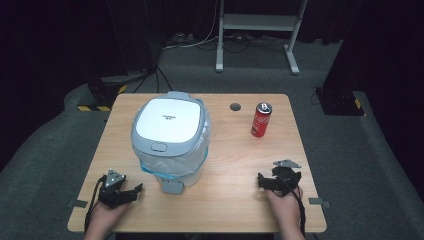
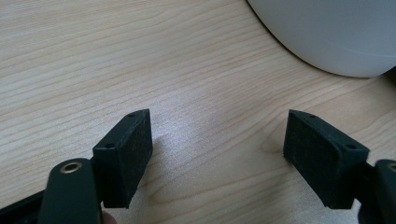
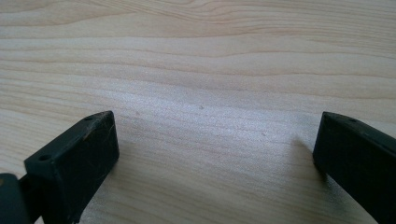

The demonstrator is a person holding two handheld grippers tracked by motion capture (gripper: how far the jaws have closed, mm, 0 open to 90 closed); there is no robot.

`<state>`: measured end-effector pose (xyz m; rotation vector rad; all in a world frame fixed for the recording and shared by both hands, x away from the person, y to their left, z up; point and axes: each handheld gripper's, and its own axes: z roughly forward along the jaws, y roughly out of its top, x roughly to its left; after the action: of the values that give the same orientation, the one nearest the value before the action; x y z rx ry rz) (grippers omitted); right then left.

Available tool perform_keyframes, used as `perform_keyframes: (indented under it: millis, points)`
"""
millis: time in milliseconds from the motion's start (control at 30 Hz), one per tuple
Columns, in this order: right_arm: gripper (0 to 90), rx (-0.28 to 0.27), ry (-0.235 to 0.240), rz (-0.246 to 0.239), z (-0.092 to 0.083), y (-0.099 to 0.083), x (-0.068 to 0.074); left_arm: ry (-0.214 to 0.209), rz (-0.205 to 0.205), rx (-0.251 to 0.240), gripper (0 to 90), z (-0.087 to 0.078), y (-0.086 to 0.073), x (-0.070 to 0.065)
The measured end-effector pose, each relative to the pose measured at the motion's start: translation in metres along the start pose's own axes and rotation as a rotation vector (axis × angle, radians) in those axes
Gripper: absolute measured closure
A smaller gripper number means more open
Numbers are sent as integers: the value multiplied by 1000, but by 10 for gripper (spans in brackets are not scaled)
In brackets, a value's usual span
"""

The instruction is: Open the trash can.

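A white and grey lidded bin (image 1: 170,137) with a clear bag liner stands left of centre on the wooden table (image 1: 235,160); its lid is shut. A red soda can (image 1: 261,119) stands upright at the back right. My left gripper (image 1: 121,192) rests near the front left corner, open, with bare wood between its jaws. In the left gripper view, left gripper (image 2: 217,144) points at the tabletop with the bin's white wall (image 2: 336,32) at upper right. My right gripper (image 1: 278,179) rests near the front right, open; right gripper (image 3: 215,154) frames only wood grain.
A small dark grommet hole (image 1: 235,106) sits near the table's back edge. Beyond the table, a white stand's legs (image 1: 257,30) and cables lie on the grey carpet. Dark equipment bases stand at both back corners.
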<state>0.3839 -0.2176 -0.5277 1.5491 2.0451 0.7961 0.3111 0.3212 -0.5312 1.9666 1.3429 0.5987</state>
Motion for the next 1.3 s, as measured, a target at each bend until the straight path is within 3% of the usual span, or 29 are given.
perform_keyframes:
  millis: [467, 700, 800, 833, 867, 900, 933, 1000, 1033, 1067, 1200, 1267, 1300]
  points:
    - [0, -1, 6, -5, -1, -1, -1, -16, 12, 11, 173, 3, 2, 1]
    - [33, -9, 10, -13, -3, -3, 0, -3, 3, 11, 173, 1, 1, 0]
    - [157, -26, 17, -16, -8, -6, 0, -11, 3, 9, 178, 1, 1, 1]
    - [157, -26, 17, -16, -8, -6, 0, -11, 3, 9, 185, 1, 1, 1]
    - [247, -36, 22, -12, -11, -7, -1, -7, 6, 2, 204, 0, 0, 1]
    - [247, -36, 22, -12, -11, -7, -1, -7, 6, 2, 245, 0, 0, 1]
    - [331, -41, 23, -13, -13, -8, -1, -7, 11, 0, 245, -1, 0, 1]
    - [463, -48, 51, 1, -17, -9, -1, -15, 17, -14, 337, -1, 0, 1]
    - [463, -48, 51, 1, -17, -9, -1, -15, 17, -14, 378, -1, 0, 1]
    - [528, -50, 54, -3, -17, -8, 0, -11, 10, -21, 378, -2, -1, 1]
    - [696, -88, 63, -33, -22, -8, 11, -5, 2, -30, 526, -4, -2, 1]
    - [786, -112, 76, -72, -26, -7, 24, -22, 3, -31, 596, -3, -1, 2]
    - [786, -112, 76, -72, -26, -7, 24, -22, 3, -31, 624, -3, -1, 2]
